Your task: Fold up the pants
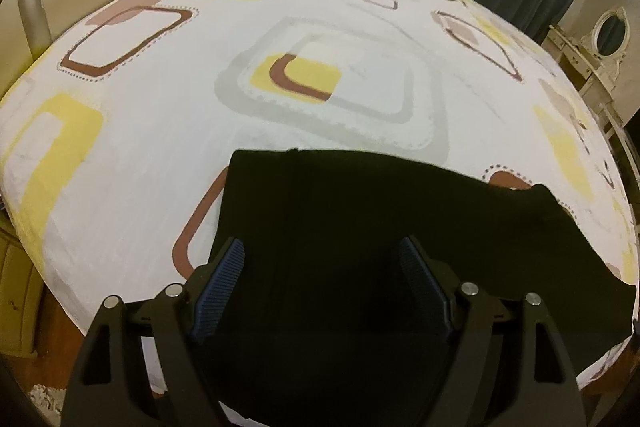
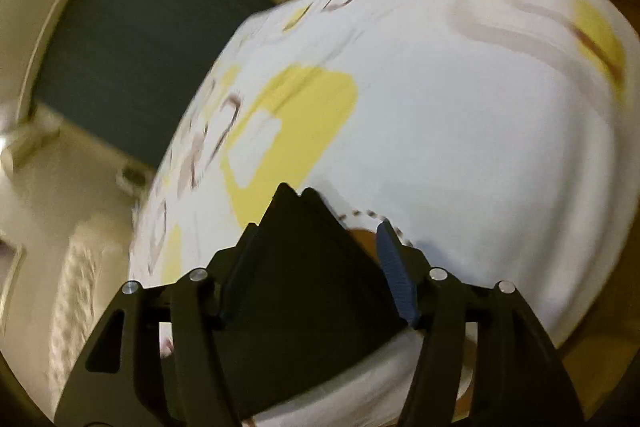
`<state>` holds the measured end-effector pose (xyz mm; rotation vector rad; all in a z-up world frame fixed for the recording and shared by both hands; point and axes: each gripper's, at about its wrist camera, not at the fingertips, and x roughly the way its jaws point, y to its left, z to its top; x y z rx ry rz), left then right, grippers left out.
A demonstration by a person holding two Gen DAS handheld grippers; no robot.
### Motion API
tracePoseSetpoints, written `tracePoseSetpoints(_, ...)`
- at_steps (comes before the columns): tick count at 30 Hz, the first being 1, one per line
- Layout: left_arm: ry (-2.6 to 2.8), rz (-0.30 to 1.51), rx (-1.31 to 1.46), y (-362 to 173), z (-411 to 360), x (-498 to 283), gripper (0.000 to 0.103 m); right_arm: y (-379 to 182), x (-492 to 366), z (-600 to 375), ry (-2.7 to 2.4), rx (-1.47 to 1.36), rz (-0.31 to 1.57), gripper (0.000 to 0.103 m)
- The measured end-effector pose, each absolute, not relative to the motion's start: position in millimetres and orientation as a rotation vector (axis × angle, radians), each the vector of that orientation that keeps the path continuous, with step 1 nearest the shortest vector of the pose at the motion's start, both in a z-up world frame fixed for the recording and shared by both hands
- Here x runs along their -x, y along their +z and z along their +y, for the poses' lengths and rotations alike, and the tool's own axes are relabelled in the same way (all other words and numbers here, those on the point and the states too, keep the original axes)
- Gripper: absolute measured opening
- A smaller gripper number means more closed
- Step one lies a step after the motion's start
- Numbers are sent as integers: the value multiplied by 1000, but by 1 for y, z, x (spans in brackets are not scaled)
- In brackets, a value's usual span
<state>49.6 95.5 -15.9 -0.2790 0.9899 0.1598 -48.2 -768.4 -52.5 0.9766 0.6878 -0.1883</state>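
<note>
The black, soft-looking pants (image 1: pixel 360 227) lie flat near the lower edge of the round bed with its white sheet printed in yellow and brown squares (image 1: pixel 160 131). In the left wrist view they fill the lower middle and run off toward the lower right. In the right wrist view a pointed black corner of them (image 2: pixel 296 227) sits in the lower centre.

The step in hand looks like letting go after laying a fold and getting ready for the next one. To do it well, I would lift the right gripper (image 2: pixel 316 247) clear without dragging that corner, so the laid edge stays square. Then both hands should take matching ends of the cloth, pinch only the layers meant to travel, and carry them over low and together, because this dark fabric will slump and crease if one side leads.

The left gripper (image 1: pixel 322 267) points steeply down over the middle of the pants, its blue ribbed pads (image 1: pixel 224 275) spread wide on either side with nothing pinched. The right gripper is tilted and rolled, so the bed slants across its blurred view. Its jaws stand parted, and the black corner lies between them. The right pad (image 2: pixel 394 267) is clear of the cloth, but whether the left one touches it I cannot tell against the dark fabric.
</note>
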Motion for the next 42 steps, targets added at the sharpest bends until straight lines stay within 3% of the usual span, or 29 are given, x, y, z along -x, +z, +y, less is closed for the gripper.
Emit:
tracePoseSetpoints(10, 109, 989, 258, -20, 92, -51, 79, -66, 1, -751, -35, -779, 970, 65)
tracePoseSetpoints(11, 93, 999, 260, -23, 92, -53, 79, -63, -3, -742, -33, -716, 1004, 57)
tracePoseSetpoints(12, 75, 1019, 259, -26, 92, -56, 80, -62, -8, -736, -27, -678, 1037, 40)
tracePoseSetpoints(14, 68, 1049, 250, -34, 92, -59, 82, -62, -10, -730, -32, -661, 1085, 21)
tracePoseSetpoints(15, 71, 1048, 243, -36, 91, -60, 84, -61, -9, -728, -22, -668, 1090, 20)
tracePoseSetpoints(28, 58, 1040, 274, -40, 98, -57, 88, 26, 10, -699, 17, -660, 946, 17)
tracePoseSetpoints(42, 59, 1033, 273, -44, 99, -56, 91, 124, -12, -550, 185, -529, 851, 17)
